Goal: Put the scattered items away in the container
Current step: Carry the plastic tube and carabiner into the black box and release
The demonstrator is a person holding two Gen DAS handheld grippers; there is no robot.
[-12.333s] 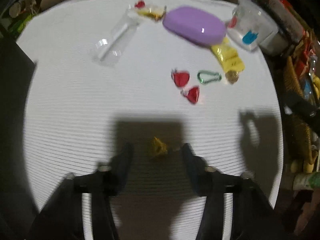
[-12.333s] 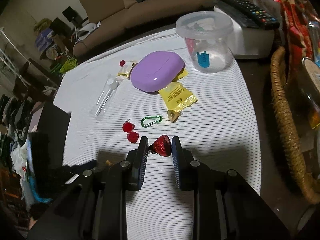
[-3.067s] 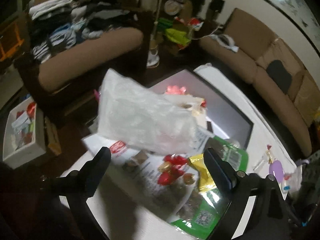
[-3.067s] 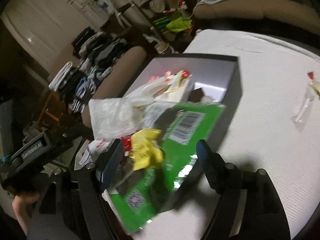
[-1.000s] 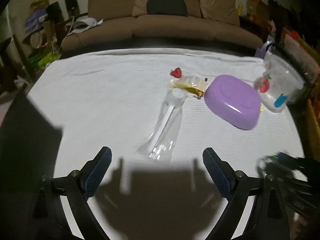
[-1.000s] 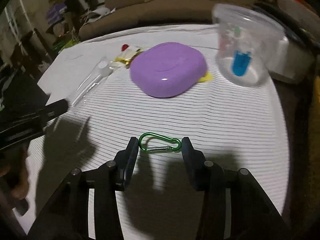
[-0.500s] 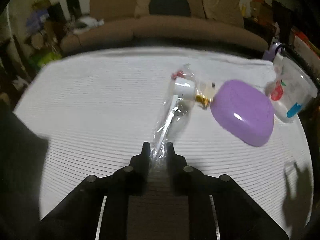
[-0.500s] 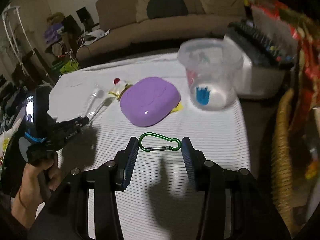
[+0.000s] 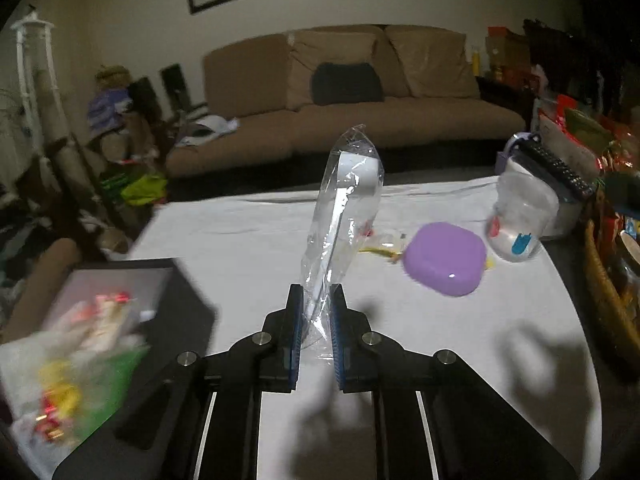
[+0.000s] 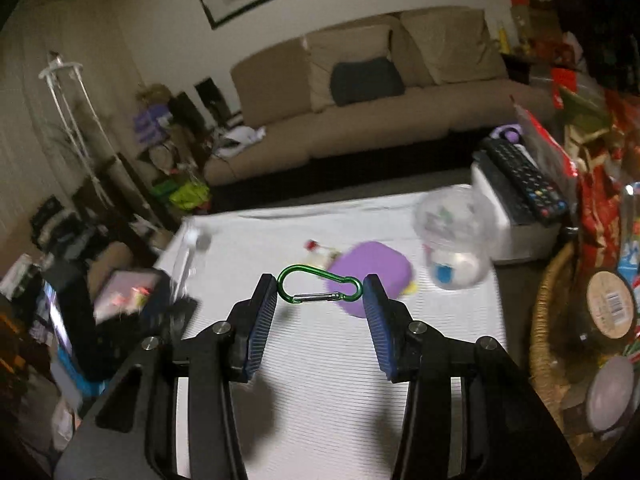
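Aloft, left gripper (image 9: 314, 320) fingers pinch the clear packet (image 9: 340, 216), standing upright above the table (image 9: 248, 248). Right gripper (image 10: 320, 290) fingers clamp the green carabiner (image 10: 320, 284) end to end. Black container (image 9: 132, 320) sits at the table's left edge; purple case (image 9: 444, 258) and plastic tub (image 9: 520, 220) crowd the far right corner; middle lies bare.
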